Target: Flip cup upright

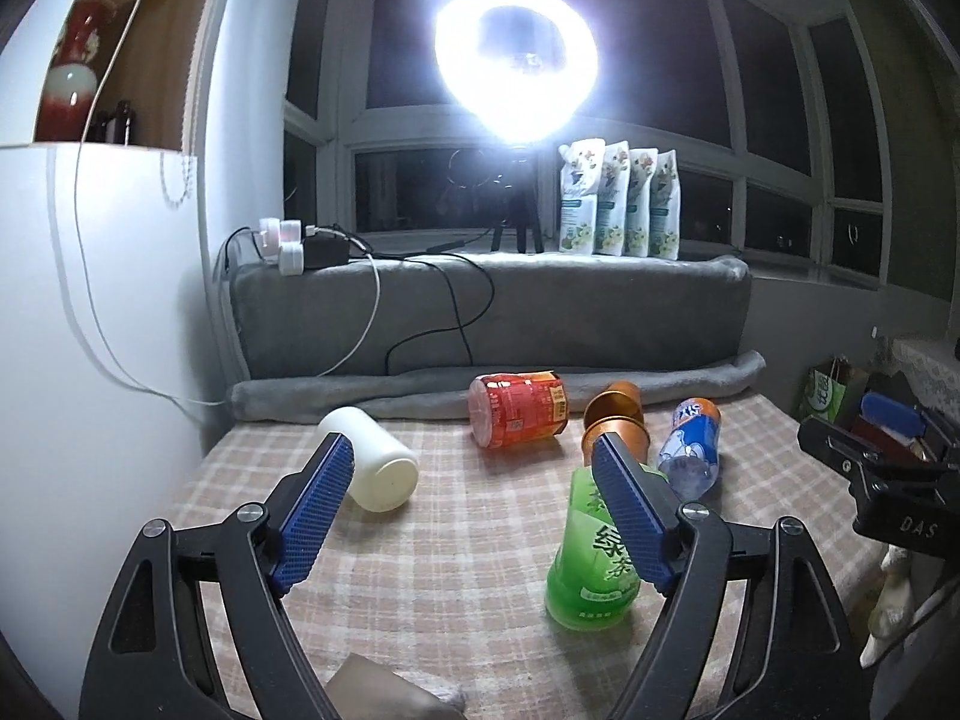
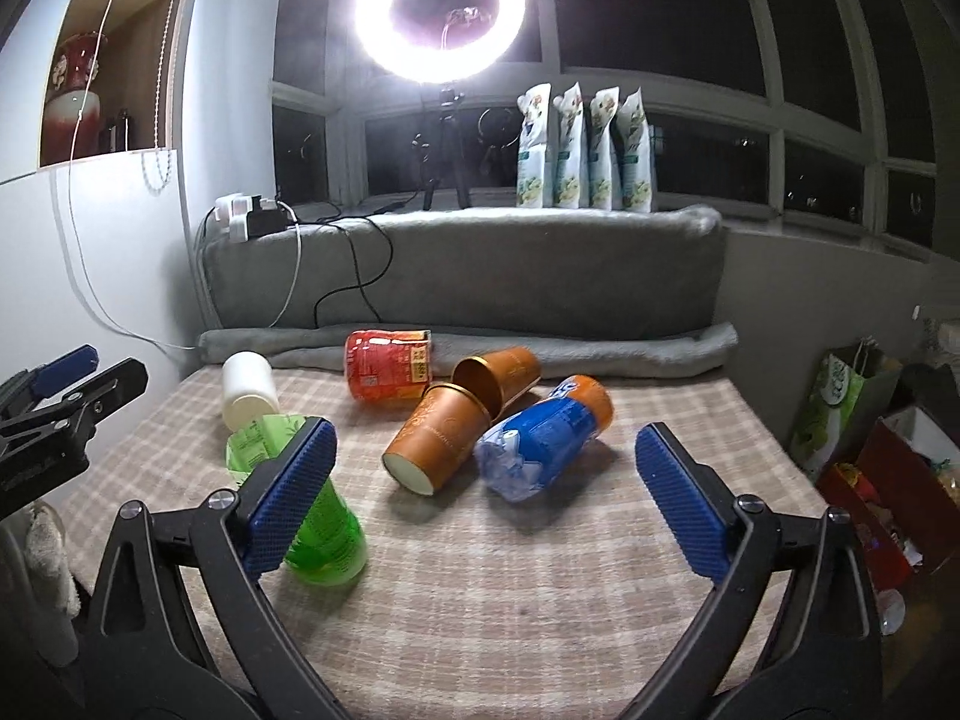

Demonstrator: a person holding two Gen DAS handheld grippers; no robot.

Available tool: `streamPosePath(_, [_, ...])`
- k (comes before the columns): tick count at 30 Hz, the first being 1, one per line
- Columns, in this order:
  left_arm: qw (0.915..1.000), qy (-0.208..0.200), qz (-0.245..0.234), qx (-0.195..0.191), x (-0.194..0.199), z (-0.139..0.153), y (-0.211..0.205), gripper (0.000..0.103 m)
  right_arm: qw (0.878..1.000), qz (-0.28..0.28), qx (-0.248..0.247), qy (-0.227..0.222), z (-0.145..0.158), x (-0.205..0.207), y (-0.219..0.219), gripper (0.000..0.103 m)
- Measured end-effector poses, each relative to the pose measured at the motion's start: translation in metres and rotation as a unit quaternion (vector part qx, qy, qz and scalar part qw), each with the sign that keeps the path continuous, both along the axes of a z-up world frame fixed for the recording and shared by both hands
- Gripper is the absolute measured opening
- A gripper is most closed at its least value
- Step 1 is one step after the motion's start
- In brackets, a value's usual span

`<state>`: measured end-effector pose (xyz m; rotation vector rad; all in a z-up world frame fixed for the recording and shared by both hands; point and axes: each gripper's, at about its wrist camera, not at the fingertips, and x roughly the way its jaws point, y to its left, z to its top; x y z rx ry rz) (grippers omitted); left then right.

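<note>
Several cups lie on their sides on the checked cloth (image 2: 480,570). A white cup (image 1: 375,459) (image 2: 247,390) lies at the left. A green tea cup (image 1: 594,546) (image 2: 306,498), a red cup (image 1: 519,411) (image 2: 387,363), two orange cups (image 2: 441,438) (image 2: 498,375) (image 1: 615,414) and a blue-orange cup (image 2: 543,435) (image 1: 690,441) lie near the middle. My left gripper (image 1: 474,468) is open and empty, above the cloth between the white and green cups. My right gripper (image 2: 486,447) is open and empty, in front of the nearer orange cup and the blue-orange cup.
A grey rolled blanket (image 2: 468,342) and cushion (image 2: 480,264) border the far edge. A ring light (image 2: 441,6) on a tripod, refill pouches (image 2: 585,147) and a power strip with cables (image 2: 252,216) stand on the sill. A white cabinet (image 1: 90,360) is at left, bags (image 2: 840,408) at right.
</note>
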<state>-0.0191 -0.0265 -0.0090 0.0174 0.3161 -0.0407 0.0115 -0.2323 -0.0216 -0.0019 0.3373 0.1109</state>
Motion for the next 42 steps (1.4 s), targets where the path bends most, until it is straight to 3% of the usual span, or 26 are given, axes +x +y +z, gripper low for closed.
streamPosePath(10, [0.9999, 0.012, 0.000, -0.006, -0.001, -0.002, -0.002, 0.082, 1.000, -0.011, 0.003, -0.005, 0.003, -0.002, -0.006, 0.103])
streamPosePath(42, [1.0000, -0.003, 0.006, -0.004, -0.003, 0.004, -0.001, 0.082, 1.000, -0.023, 0.009, -0.012, 0.005, -0.003, -0.012, 0.103])
